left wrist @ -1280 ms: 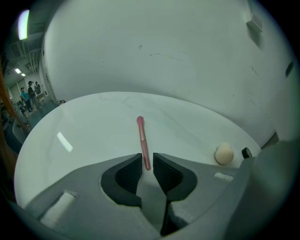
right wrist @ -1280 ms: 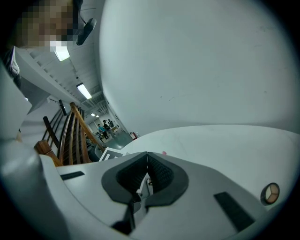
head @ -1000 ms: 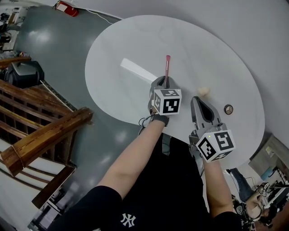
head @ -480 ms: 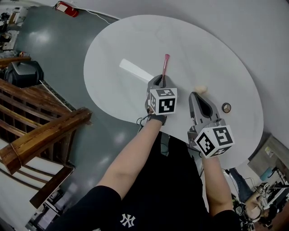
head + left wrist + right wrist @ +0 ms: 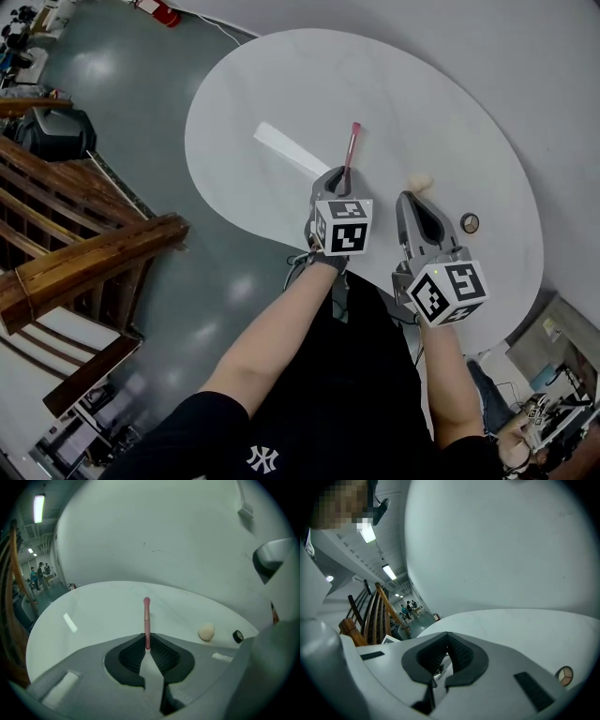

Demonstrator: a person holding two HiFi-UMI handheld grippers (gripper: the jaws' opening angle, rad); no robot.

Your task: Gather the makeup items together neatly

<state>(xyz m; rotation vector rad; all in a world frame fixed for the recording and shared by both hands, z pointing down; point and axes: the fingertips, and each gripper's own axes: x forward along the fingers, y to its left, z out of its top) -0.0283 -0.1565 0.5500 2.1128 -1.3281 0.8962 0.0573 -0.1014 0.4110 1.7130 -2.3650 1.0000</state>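
A pink makeup brush [image 5: 352, 143] [image 5: 146, 618] sticks out forward over the round white table [image 5: 281, 84], its handle end pinched between the pads of my left gripper [image 5: 344, 183] [image 5: 147, 648]. Those jaws have just been closing with the brush between them. A beige sponge [image 5: 419, 182] [image 5: 206, 631] lies to the brush's right on the table. Further right sits a small round dark compact [image 5: 470, 222] [image 5: 238, 636] [image 5: 565, 675]. My right gripper [image 5: 419, 208] [image 5: 446, 641] hovers near the table's front edge, just short of the sponge, shut with nothing in it.
The table's near edge [image 5: 244, 234] runs just under both grippers, with grey floor [image 5: 141, 103] beyond it on the left. A wooden stair railing [image 5: 94, 267] stands to the left. A bright light reflection [image 5: 286, 147] streaks the tabletop.
My left gripper has lifted a little and shifted slightly right, with the brush in it. The right gripper has stayed where it was.
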